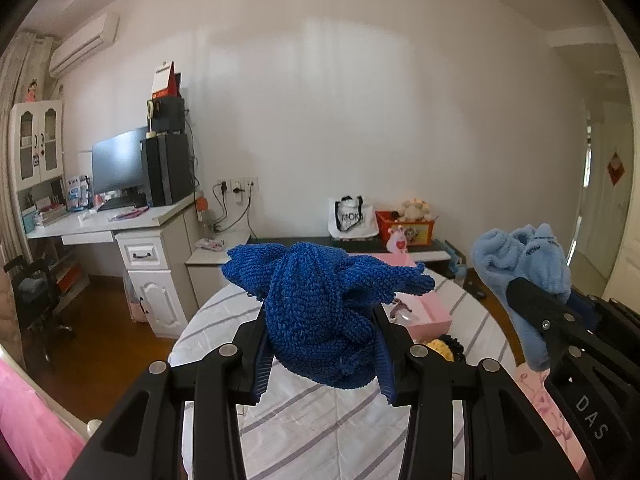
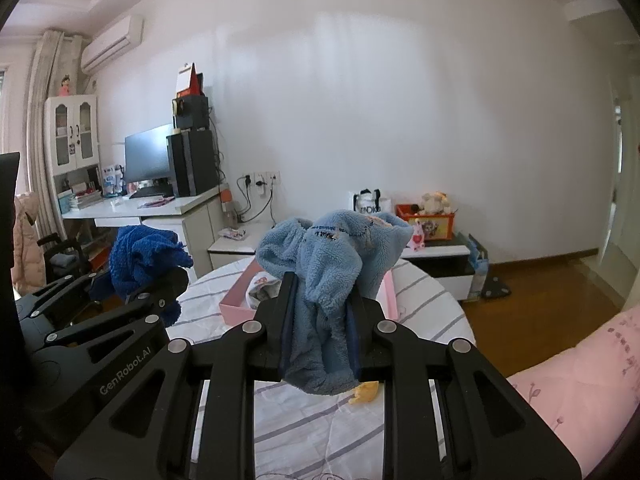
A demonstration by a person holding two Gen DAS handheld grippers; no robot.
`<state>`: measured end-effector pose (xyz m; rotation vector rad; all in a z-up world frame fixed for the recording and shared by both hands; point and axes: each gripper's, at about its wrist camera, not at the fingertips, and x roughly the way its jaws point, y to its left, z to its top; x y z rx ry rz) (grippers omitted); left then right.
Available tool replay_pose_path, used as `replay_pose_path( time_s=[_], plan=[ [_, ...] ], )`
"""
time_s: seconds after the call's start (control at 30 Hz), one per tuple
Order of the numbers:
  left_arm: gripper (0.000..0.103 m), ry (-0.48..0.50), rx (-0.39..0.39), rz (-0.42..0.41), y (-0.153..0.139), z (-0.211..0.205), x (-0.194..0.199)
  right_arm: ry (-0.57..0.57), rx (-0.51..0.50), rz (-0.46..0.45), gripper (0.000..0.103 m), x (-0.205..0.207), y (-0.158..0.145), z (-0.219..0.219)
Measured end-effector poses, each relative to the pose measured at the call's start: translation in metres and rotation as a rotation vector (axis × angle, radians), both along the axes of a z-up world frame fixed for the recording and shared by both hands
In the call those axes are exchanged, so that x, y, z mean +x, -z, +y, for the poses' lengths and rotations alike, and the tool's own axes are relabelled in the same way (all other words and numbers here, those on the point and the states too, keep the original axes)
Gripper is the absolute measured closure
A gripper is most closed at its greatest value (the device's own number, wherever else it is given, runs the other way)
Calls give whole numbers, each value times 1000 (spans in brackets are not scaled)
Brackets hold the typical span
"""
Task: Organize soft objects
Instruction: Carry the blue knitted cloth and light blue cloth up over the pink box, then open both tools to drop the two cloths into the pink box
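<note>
My left gripper (image 1: 320, 328) is shut on a dark blue knitted cloth (image 1: 320, 304) and holds it bunched up above the striped round table (image 1: 320, 420). My right gripper (image 2: 320, 308) is shut on a light blue fleece cloth (image 2: 328, 256), also held above the table. Each gripper shows in the other view: the right one with the light blue cloth (image 1: 520, 264) at the right, the left one with the dark blue cloth (image 2: 140, 256) at the left. An open pink box (image 2: 240, 300) lies on the table behind the cloths. A yellow soft item (image 2: 364, 392) peeks out below the light blue cloth.
A pink bedspread (image 2: 580, 368) lies at the right. A white desk (image 1: 100, 220) with a monitor stands at the left. A low cabinet (image 1: 420, 248) behind the table carries a tote bag and a toy bin. Wooden floor surrounds the table.
</note>
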<state>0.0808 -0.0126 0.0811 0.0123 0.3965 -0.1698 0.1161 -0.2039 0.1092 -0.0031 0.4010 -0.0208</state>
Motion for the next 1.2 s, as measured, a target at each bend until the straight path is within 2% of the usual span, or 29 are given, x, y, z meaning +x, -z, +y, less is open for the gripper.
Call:
replay_pose_path(
  time_s=[0.2, 0.47, 0.8, 1.2],
  plan=[
    [64, 4, 12, 36, -3, -9, 36, 5, 15, 39, 83, 22, 8, -1],
    [64, 2, 22, 95, -10, -24, 107, 4, 26, 96, 83, 62, 22, -10],
    [64, 15, 47, 170, -14, -54, 223, 25, 39, 166, 83, 127, 44, -29],
    [62, 12, 67, 258, -3, -78, 375, 38, 41, 252, 82, 203, 80, -47]
  ],
)
